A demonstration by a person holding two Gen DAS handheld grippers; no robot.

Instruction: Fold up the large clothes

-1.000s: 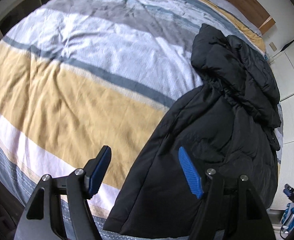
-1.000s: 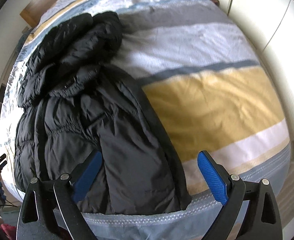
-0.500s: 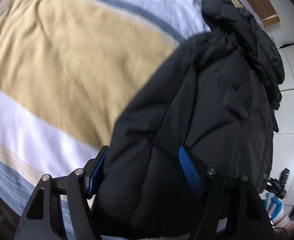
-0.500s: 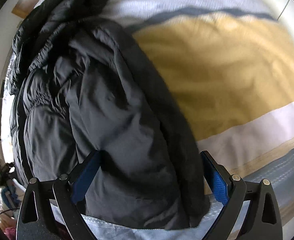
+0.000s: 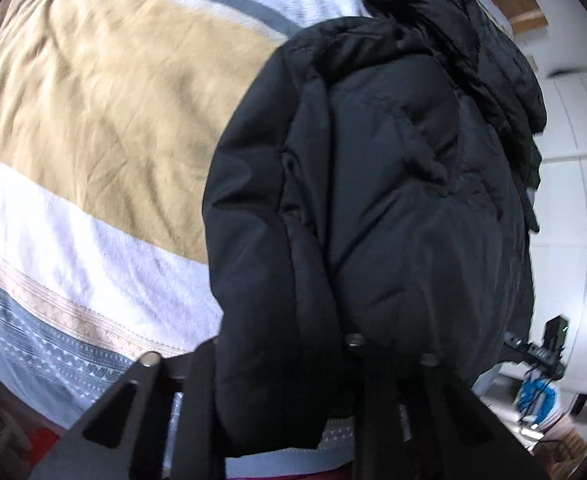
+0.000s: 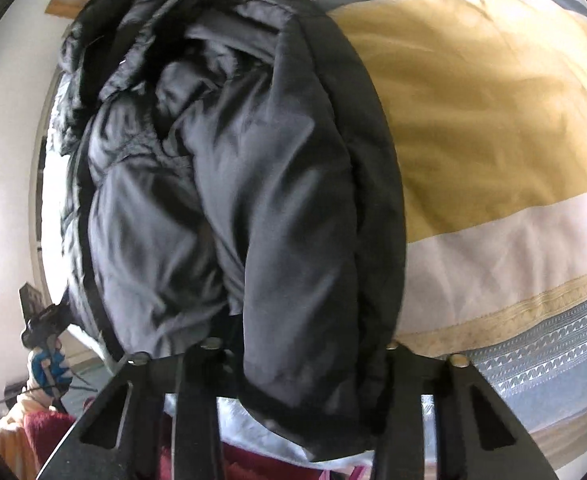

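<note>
On the bed (image 5: 93, 128), near its foot edge: striped duvet cover, bands of white, mustard, grey-blue plus a patterned hem strip. Largest open area is the mustard/white stretch, left of the jacket in the left wrist view (image 5: 105, 100), right of it in the right wrist view (image 6: 493, 128). Nothing lying on it there.

Black puffer jacket (image 5: 373, 200) lies lengthwise, hood end toward the wooden headboard (image 5: 521, 12), hem end at the foot edge. Right wrist view shows it (image 6: 233, 180) bunched, shinier lining-side panels showing, dark outer edge curving along the mustard band.

Jacket's far side sits close to the bed's side edge; beyond it white cabinet doors (image 5: 573, 200) and floor clutter: black power strip with cables (image 5: 537, 346), blue-white item (image 5: 541, 396). Little room on that side.

Left gripper (image 5: 289, 360): jaws have just been closing, fingers now pinching the jacket's hem-side corner; fabric bulges over them, blue pads hidden. Right gripper (image 6: 305, 364): jaws have just been closing too, fingers pinching a thick fold of the hem at the other corner, pads buried in fabric.

Foot edge of the bed is right under both grippers; red fabric (image 6: 53, 428) shows below it.
</note>
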